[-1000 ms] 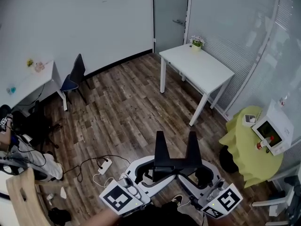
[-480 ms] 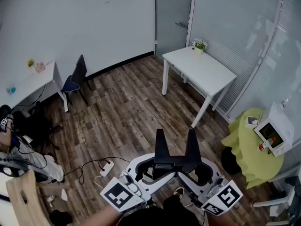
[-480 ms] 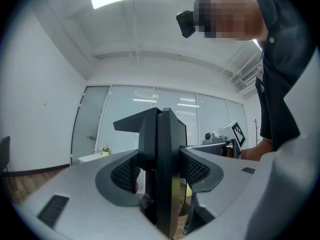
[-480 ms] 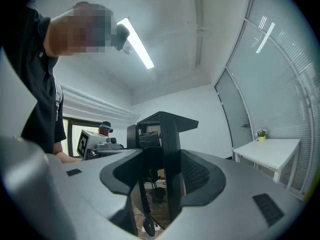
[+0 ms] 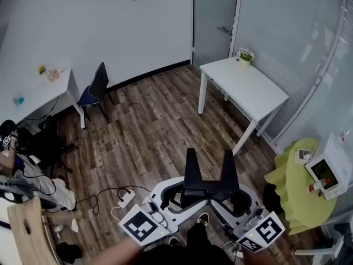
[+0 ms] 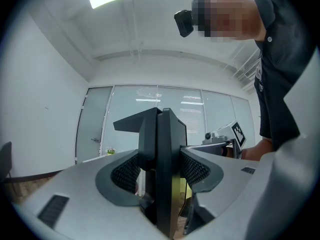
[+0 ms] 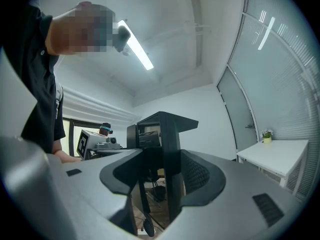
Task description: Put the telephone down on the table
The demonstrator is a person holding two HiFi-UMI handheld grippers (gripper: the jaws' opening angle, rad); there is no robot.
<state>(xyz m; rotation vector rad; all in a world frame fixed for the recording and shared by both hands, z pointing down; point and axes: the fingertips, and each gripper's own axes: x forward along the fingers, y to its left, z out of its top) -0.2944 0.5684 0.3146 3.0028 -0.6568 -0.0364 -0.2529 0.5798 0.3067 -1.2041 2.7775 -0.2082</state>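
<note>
Left gripper and right gripper each clamp the black telephone from opposite sides above the wooden floor; their black-and-white square markers face up

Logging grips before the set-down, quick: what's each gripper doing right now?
Left gripper: closed on the black telephone.
Right gripper: closed on the same telephone, from its other side.

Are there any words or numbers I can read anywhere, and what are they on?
None can be read.
Left marker cube and right marker cube: black-and-white square patterns, not letters.
White box on the green table: print too small to read.
</note>
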